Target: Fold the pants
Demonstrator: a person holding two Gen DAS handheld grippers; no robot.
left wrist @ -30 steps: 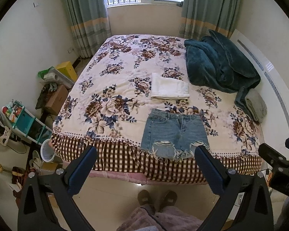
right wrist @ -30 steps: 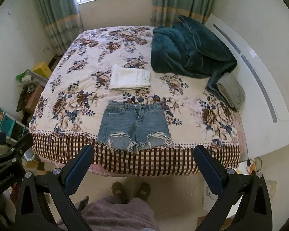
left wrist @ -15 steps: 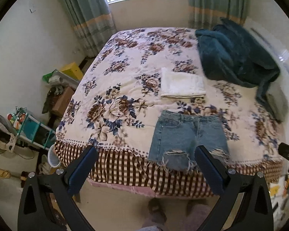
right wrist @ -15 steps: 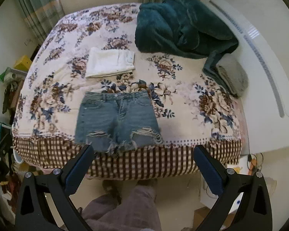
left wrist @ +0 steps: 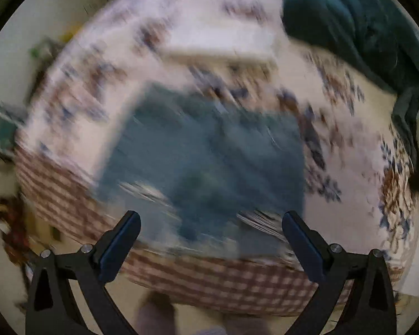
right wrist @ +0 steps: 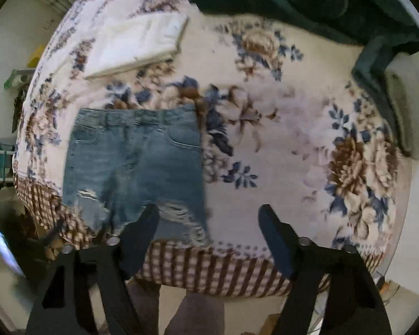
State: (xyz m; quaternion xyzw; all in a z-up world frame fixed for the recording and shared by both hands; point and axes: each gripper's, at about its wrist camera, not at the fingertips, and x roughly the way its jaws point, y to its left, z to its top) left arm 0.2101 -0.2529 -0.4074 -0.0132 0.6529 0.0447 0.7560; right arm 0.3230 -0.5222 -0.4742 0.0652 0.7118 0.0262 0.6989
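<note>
Now both claws, left gripper (left wrist: 209,220) and right gripper (right wrist: 209,215), hang released above the flat shorts (right wrist: 134,164); a white cloth (right wrist: 137,42) lies at 12 o'clock of them.

Home bedroom: floral-sheeted bed (right wrist: 279,145)

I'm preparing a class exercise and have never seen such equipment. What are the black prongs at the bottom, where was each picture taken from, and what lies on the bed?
The prongs are hand-held two-finger grippers, each carrying a camera looking along its fingers. One picture comes from the left gripper, badly blurred; the other from the right gripper. Both are open, holding nothing. On the floral bedspread lie ripped blue denim shorts, unfolded, a folded white cloth and a dark teal blanket.
</note>
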